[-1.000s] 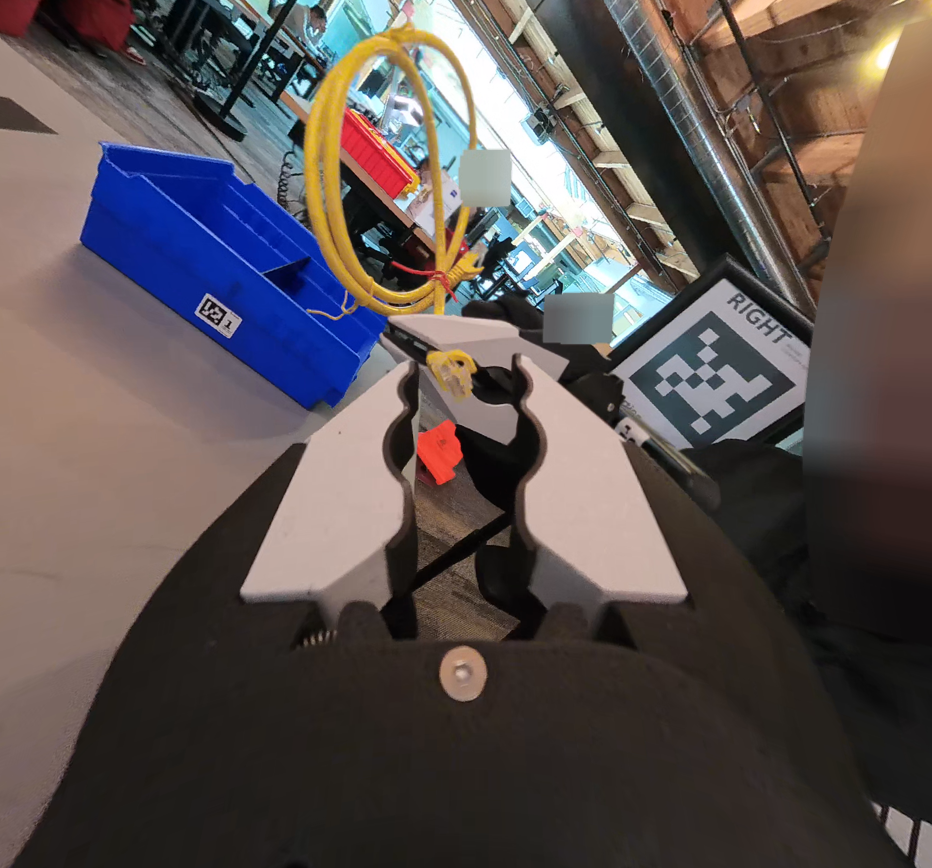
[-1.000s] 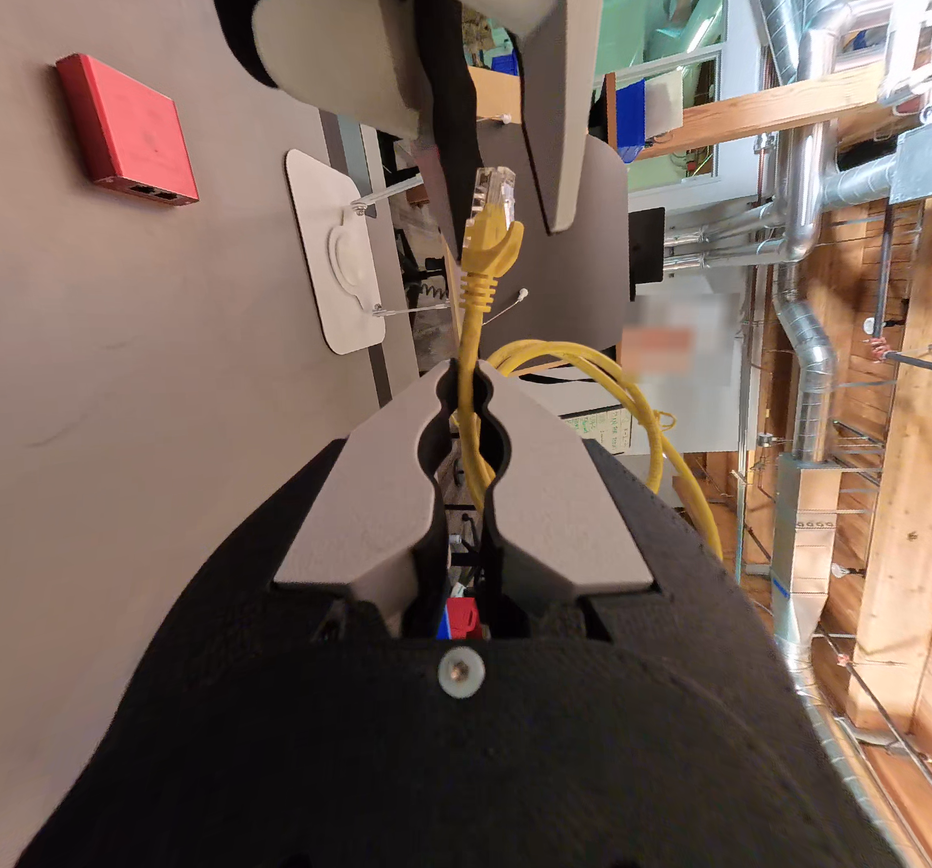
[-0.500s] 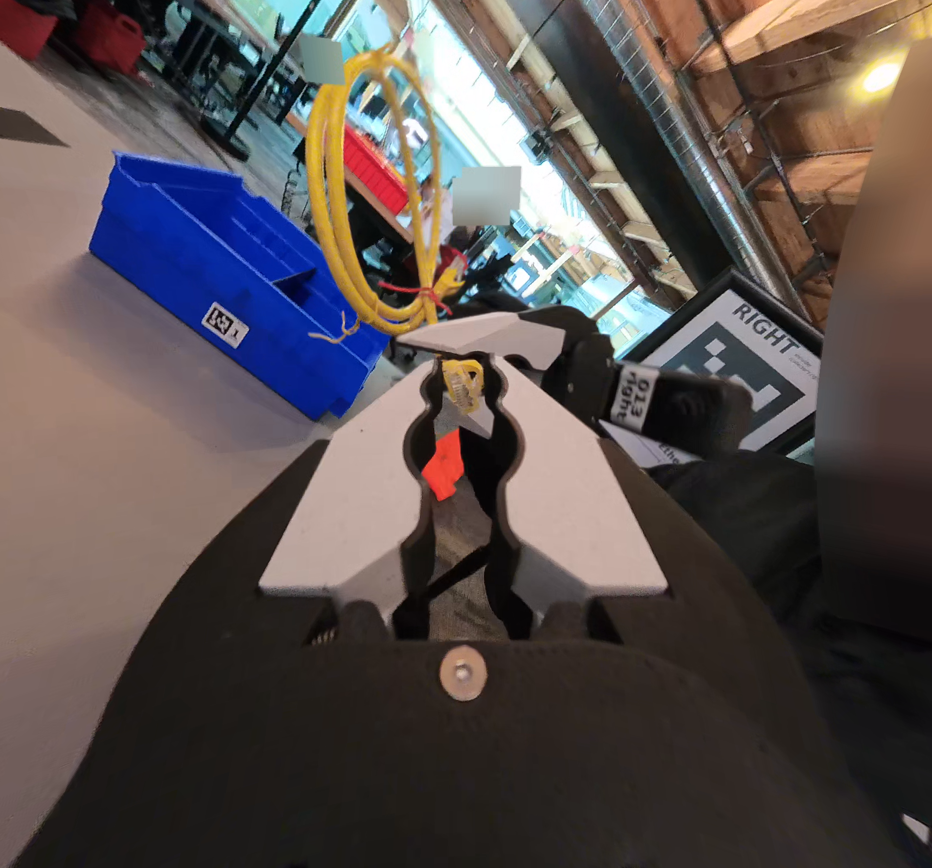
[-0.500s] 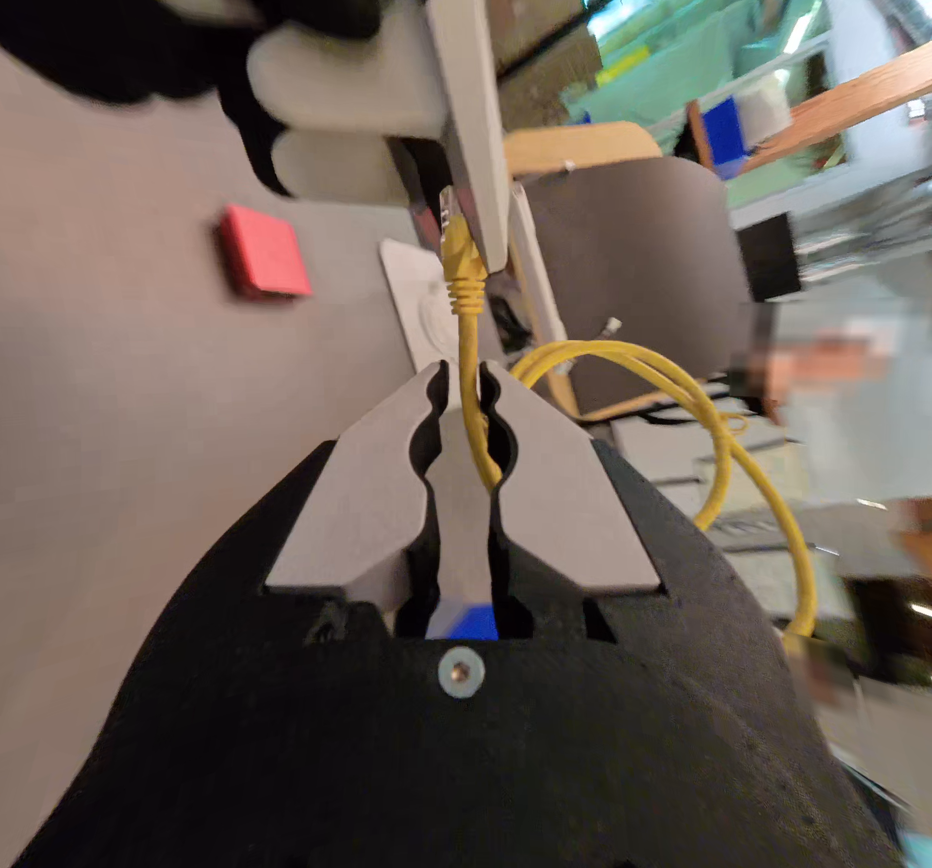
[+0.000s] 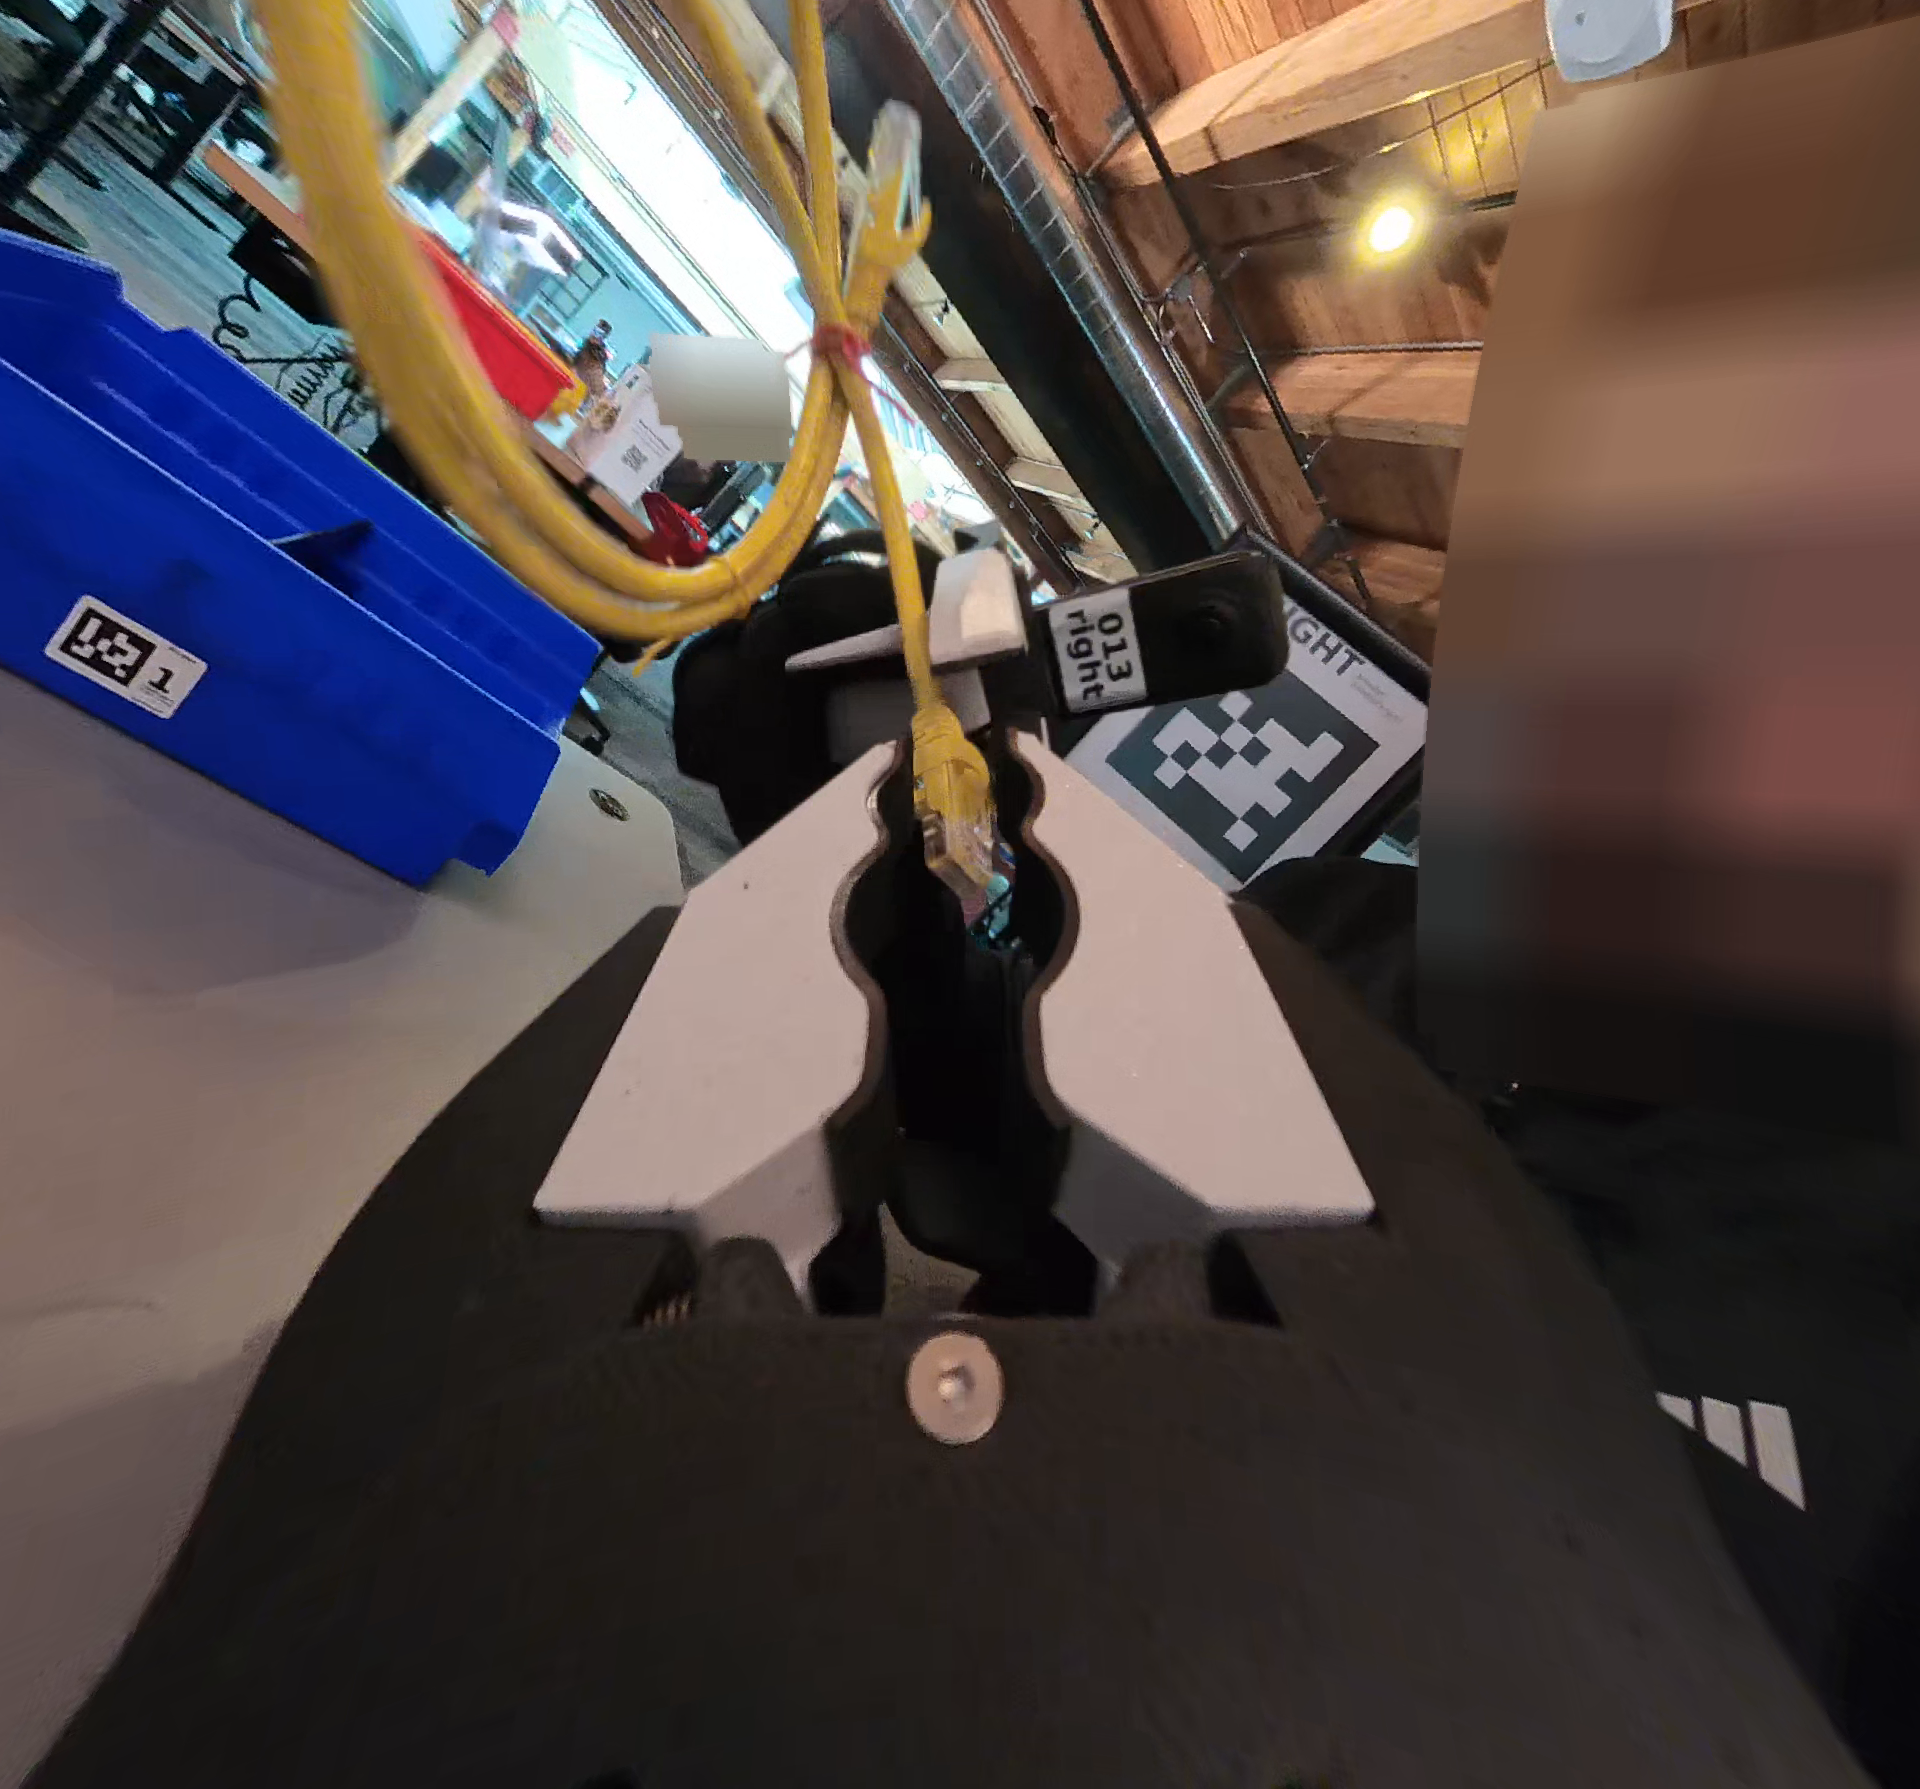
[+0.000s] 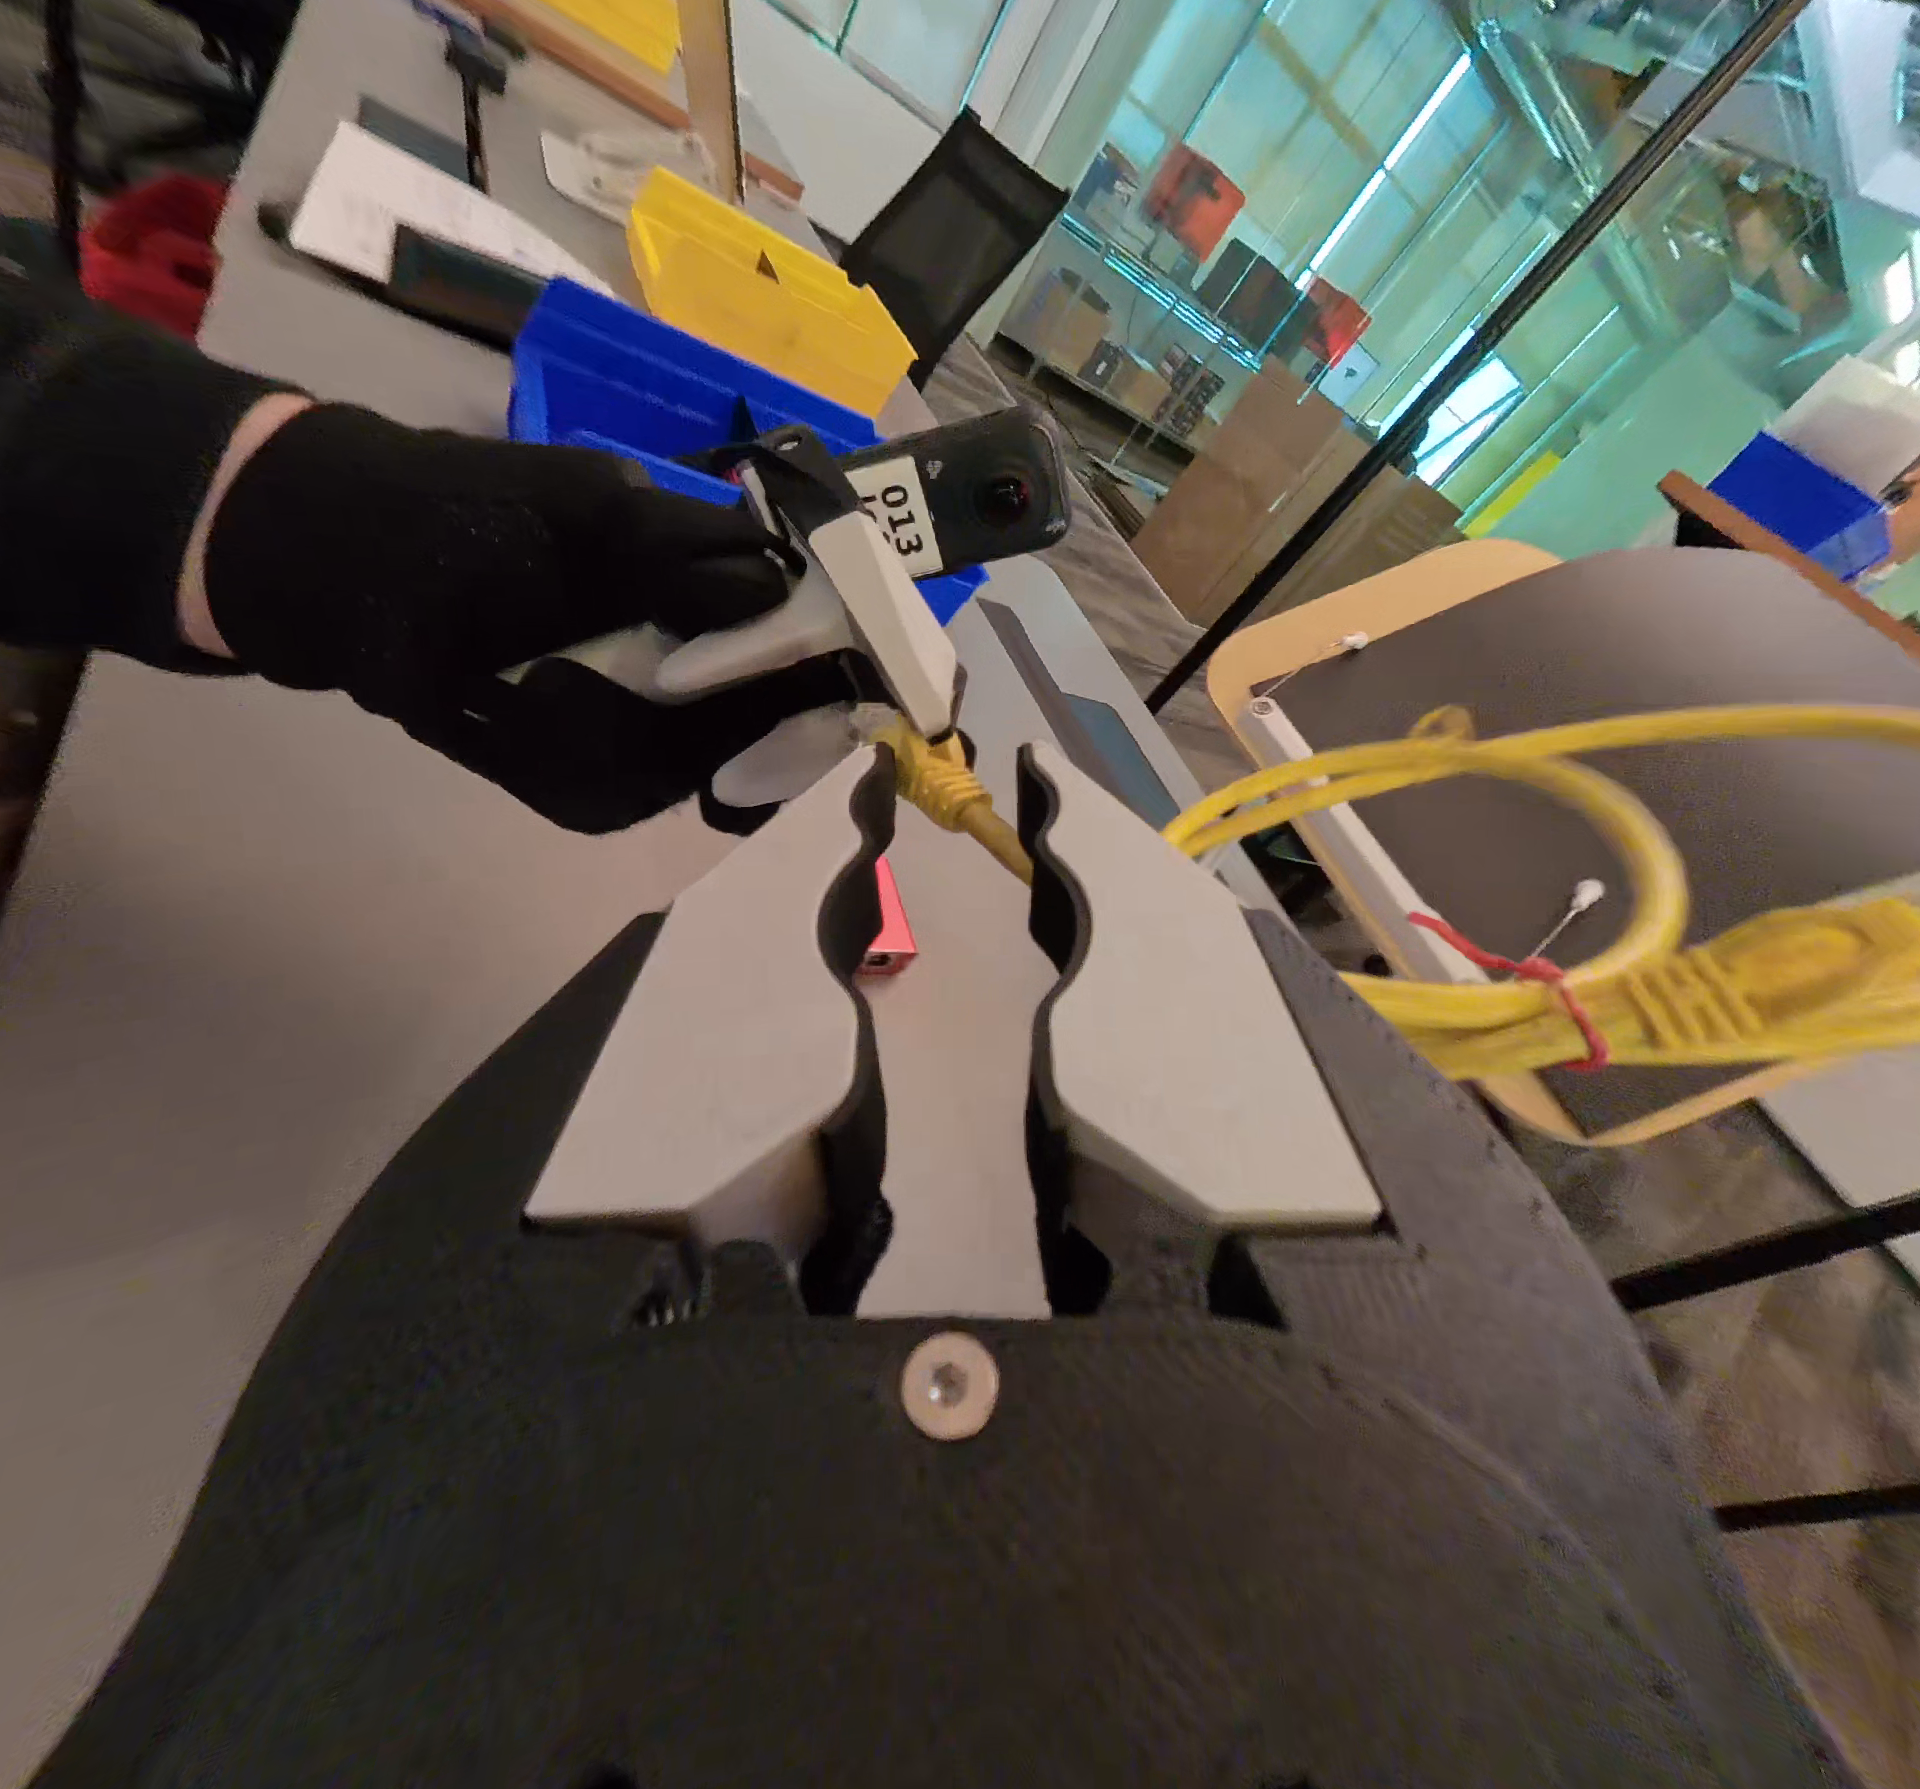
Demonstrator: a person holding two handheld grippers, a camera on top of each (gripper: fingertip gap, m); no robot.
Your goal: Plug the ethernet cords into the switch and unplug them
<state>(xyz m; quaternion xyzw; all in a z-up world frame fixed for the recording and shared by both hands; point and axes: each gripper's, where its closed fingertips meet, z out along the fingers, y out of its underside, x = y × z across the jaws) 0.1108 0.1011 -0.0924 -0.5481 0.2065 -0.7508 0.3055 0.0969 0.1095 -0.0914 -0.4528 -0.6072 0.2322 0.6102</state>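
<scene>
A yellow ethernet cord is coiled and tied with a red twist tie [image 5: 842, 342]. Its near plug [image 5: 951, 804] sits between the fingertips of my left gripper [image 5: 953, 773], which is shut on it. In the right wrist view a gloved hand holds the left gripper [image 6: 925, 716], which pinches that plug [image 6: 930, 773]. My right gripper [image 6: 958, 773] is open; the cord rests against its right finger. The coil [image 6: 1558, 752] hangs to the right with the other plug [image 6: 1766, 991] close to the camera. The red switch [image 6: 888, 929] lies on the grey table [image 6: 260, 908], partly hidden by the fingers.
A blue bin [image 5: 260, 596] stands on the table to the left, also in the right wrist view [image 6: 644, 389], with a yellow bin [image 6: 748, 274] behind it. A dark chair back [image 6: 1662, 659] is right of the table edge. A person's dark clothing fills the left wrist view's right side. The grippers are tip to tip, or close to it.
My left gripper has closed on the plug. My right gripper, shut on the cord before, has opened and swung round, so the switch now shows between its fingers.
</scene>
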